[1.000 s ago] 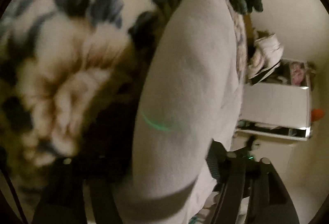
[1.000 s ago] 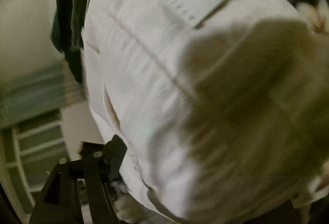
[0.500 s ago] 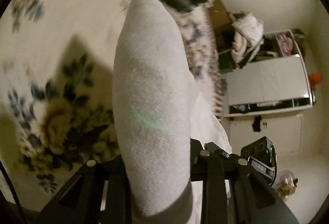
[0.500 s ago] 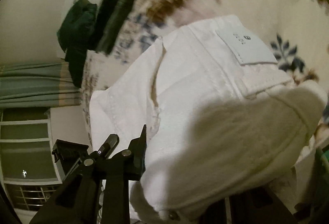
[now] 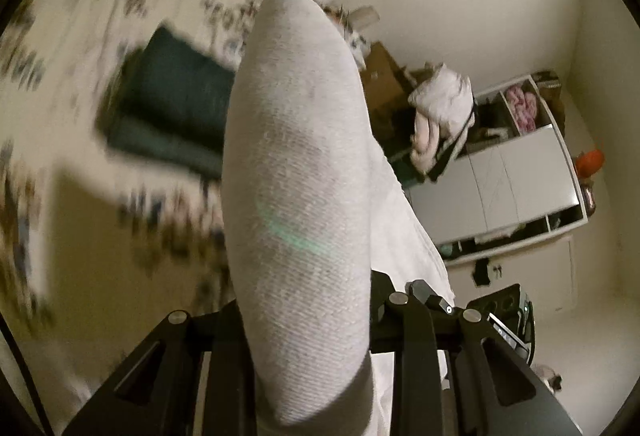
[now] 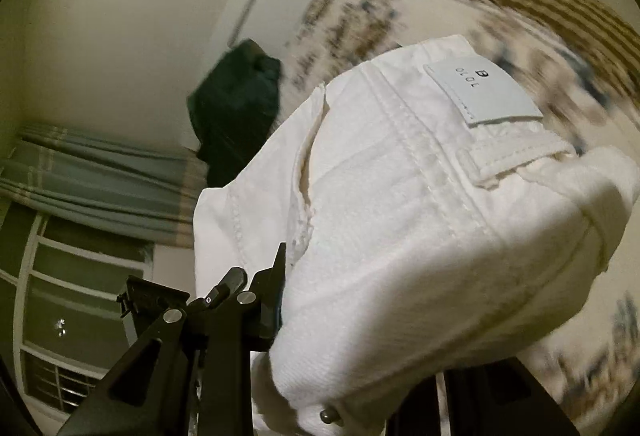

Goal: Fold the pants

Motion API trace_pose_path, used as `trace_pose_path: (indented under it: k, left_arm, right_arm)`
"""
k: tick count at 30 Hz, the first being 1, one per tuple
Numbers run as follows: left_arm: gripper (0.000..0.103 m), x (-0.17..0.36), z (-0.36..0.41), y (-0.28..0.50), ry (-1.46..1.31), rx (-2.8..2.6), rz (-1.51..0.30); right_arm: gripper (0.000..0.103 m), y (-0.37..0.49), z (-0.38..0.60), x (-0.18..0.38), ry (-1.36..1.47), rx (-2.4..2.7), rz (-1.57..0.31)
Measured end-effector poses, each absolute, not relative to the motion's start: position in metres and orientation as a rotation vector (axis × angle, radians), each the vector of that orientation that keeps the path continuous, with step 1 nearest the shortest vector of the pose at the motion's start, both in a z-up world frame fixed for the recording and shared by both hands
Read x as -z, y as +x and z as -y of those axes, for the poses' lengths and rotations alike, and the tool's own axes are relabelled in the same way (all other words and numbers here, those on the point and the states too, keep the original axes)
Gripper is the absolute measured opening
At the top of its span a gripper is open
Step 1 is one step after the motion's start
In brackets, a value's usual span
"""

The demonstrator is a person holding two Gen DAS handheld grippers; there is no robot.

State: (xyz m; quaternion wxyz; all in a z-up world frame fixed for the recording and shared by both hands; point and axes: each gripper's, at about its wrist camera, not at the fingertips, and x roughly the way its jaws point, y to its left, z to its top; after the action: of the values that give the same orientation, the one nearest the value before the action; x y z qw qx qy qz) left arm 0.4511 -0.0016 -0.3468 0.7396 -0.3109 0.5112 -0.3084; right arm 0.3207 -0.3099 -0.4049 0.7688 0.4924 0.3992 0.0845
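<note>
white pants (image 6: 420,203), floral blanket (image 5: 72,47), dark-green garment (image 5: 176,111)

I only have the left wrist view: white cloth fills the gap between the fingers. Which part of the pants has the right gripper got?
Observer: The waistband end. The right gripper is shut on the white pants near the metal button.
Operator: Any marking there?
Observer: A pale label with dark lettering sits on the waistband, above a belt loop.
Operator: What's behind the pants on that side?
Observer: A dark green garment on the flowered bedspread, and a window with a curtain at the left.
</note>
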Motion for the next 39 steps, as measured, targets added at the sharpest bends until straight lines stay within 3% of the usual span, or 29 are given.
trace_pose_path:
  k: [7,8,9,12,13,16,17,19,20,21,22,28,30,32,39]
  left_arm:
    - [0.025,0.391,0.006,0.619,-0.63,0.647,-1.111]
    - [0.031,0.404,0.004,0.633,-0.608,0.637,-1.125]
    - [0.039,0.422,0.003,0.652,-0.579,0.616,-1.15]
    - [0.041,0.5,-0.008,0.687,-0.477,0.466,-1.322]
    - [0.041,0.524,-0.013,0.687,-0.442,0.405,-1.373]
    - [0.049,0.544,-0.03,0.663,-0.494,0.409,-1.35]
    - [0.051,0.542,-0.033,0.655,-0.497,0.414,-1.331]
    - [0.052,0.534,-0.035,0.636,-0.458,0.389,-1.309]
    - [0.059,0.529,-0.033,0.627,-0.416,0.363,-1.303]
    - [0.066,0.524,-0.031,0.617,-0.379,0.335,-1.297]
    - [0.066,0.518,-0.029,0.609,-0.358,0.321,-1.297]
    - [0.067,0.456,-0.009,0.585,-0.2,0.206,-1.262]
    - [0.085,0.428,0.0,0.575,-0.085,0.13,-1.21]
    - [0.09,0.412,0.002,0.569,-0.049,0.109,-1.172]
    - [0.09,0.347,0.002,0.533,-0.006,0.076,-1.095]
  right_arm:
    - [0.028,0.514,0.309,0.435,1.03,-0.212,-0.826]
    - [0.029,0.537,0.308,0.448,1.032,-0.214,-0.835]
    - [0.036,0.557,0.307,0.471,1.037,-0.214,-0.863]
    - [0.057,0.597,0.302,0.552,1.071,-0.127,-1.052]
    - [0.057,0.599,0.301,0.581,1.095,-0.086,-1.133]
    - [0.057,0.592,0.303,0.606,1.136,-0.126,-1.136]
    - [0.058,0.589,0.301,0.603,1.11,-0.131,-1.139]
    - [0.072,0.585,0.299,0.593,1.019,-0.09,-1.168]
    - [0.076,0.583,0.298,0.588,0.974,-0.067,-1.189]
    - [0.086,0.582,0.296,0.58,0.915,-0.039,-1.213]
    - [0.095,0.585,0.295,0.575,0.849,-0.001,-1.24]
    - [0.096,0.57,0.27,0.503,0.408,0.114,-1.279]
    - [0.096,0.559,0.261,0.476,0.301,0.143,-1.252]
    - [0.098,0.552,0.26,0.447,0.232,0.169,-1.213]
    - [0.099,0.505,0.244,0.338,0.098,0.199,-1.104]
